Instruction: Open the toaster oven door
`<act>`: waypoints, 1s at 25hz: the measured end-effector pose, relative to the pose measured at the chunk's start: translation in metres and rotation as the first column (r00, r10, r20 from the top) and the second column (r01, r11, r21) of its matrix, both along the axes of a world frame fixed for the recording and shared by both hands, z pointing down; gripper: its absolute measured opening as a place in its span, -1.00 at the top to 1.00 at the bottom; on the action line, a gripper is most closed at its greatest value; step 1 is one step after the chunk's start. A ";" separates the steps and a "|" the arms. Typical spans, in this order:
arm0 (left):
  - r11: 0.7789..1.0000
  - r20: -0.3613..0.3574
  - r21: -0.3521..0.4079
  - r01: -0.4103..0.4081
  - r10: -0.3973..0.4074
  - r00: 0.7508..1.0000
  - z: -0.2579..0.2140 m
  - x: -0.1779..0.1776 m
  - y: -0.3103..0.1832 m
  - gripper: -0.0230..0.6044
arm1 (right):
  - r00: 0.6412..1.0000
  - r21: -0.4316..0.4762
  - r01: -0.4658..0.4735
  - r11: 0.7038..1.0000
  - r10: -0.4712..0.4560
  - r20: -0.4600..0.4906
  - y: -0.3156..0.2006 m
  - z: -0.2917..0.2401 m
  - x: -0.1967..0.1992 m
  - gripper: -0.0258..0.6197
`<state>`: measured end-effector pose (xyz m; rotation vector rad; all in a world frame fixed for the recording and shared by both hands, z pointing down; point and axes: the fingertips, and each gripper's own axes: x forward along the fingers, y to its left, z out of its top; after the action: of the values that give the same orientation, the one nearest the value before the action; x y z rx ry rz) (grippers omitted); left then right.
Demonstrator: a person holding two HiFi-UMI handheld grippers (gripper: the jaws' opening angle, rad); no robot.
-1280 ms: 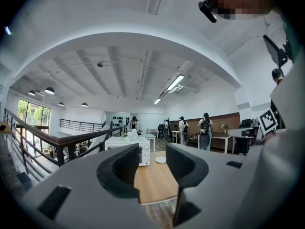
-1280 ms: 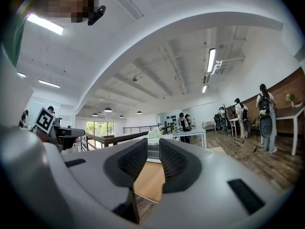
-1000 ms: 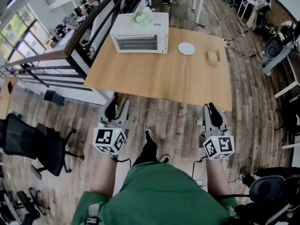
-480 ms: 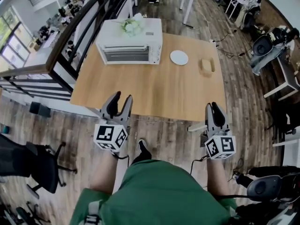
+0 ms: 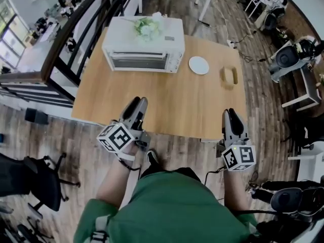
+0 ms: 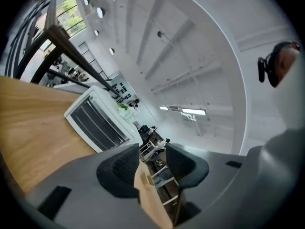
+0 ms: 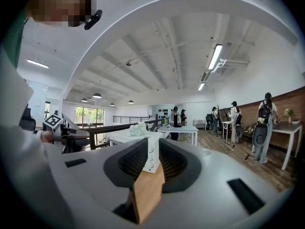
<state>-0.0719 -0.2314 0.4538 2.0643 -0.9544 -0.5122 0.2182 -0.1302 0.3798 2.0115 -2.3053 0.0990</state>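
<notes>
The toaster oven [image 5: 143, 47] stood at the far end of the wooden worktop [image 5: 167, 97], in the upper middle of the head view. Its glass door was closed and faced the person. A bunch of pale flowers [image 5: 148, 28] lay on its top. To its right on the worktop sat a white plate [image 5: 198, 65], and further right a small wooden tray [image 5: 229, 75], both apart from the oven.

The left gripper [image 5: 135, 105] hung over the near edge of the worktop, left of centre. It was rolled so that its marker cube sat tilted, and it pointed towards the oven but was well short of it. In the left gripper view its jaws stood apart with nothing between the pads. The oven showed at the left of that frame, slanted, with its door shut.

The right gripper [image 5: 231, 118] was at the near right edge of the worktop, lower right of the head view, level and also well away from the oven. In the right gripper view its jaws were parted by a narrow gap and held nothing. The oven's white knob panel showed far off through that gap.

A black railing [image 5: 66, 54] ran along the upper left beside the worktop, and an office chair [image 5: 30, 178] stood on the wooden floor at the lower left.
</notes>
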 end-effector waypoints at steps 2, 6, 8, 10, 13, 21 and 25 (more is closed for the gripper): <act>0.996 -0.118 -0.090 0.000 -0.010 0.993 0.011 0.000 -0.011 0.34 | 1.000 -0.008 -0.001 1.000 0.001 0.011 -0.009 0.003 0.000 0.65; 0.986 -0.323 -0.159 -0.042 -0.012 0.946 0.014 0.016 -0.036 0.34 | 0.999 -0.004 -0.008 1.000 0.008 0.034 -0.029 0.006 0.011 0.65; 0.984 -0.309 -0.174 -0.029 -0.027 0.951 0.024 0.022 -0.050 0.34 | 0.999 0.006 -0.003 1.000 0.003 0.051 -0.043 0.012 0.020 0.65; 0.980 -0.298 -0.197 -0.008 -0.052 0.953 0.034 0.032 -0.066 0.34 | 0.998 0.012 0.008 1.000 -0.009 0.069 -0.059 0.016 0.034 0.65; 0.973 -0.308 -0.228 0.024 -0.096 0.947 0.041 0.047 -0.088 0.34 | 0.996 0.021 0.034 0.999 -0.036 0.077 -0.082 0.013 0.053 0.65; 0.938 -0.326 -0.323 0.126 -0.235 0.916 0.064 0.060 -0.147 0.34 | 0.998 0.034 0.030 0.999 -0.031 0.057 -0.124 0.004 0.101 0.66; 0.920 -0.324 -0.355 0.166 -0.288 0.901 0.077 0.067 -0.175 0.33 | 0.998 0.008 0.017 1.000 -0.018 0.059 -0.137 0.012 0.124 0.66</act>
<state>-0.0046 -0.4067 0.5312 1.5016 -0.9821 -0.7869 0.3420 -0.2670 0.3917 2.0178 -2.3613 0.1510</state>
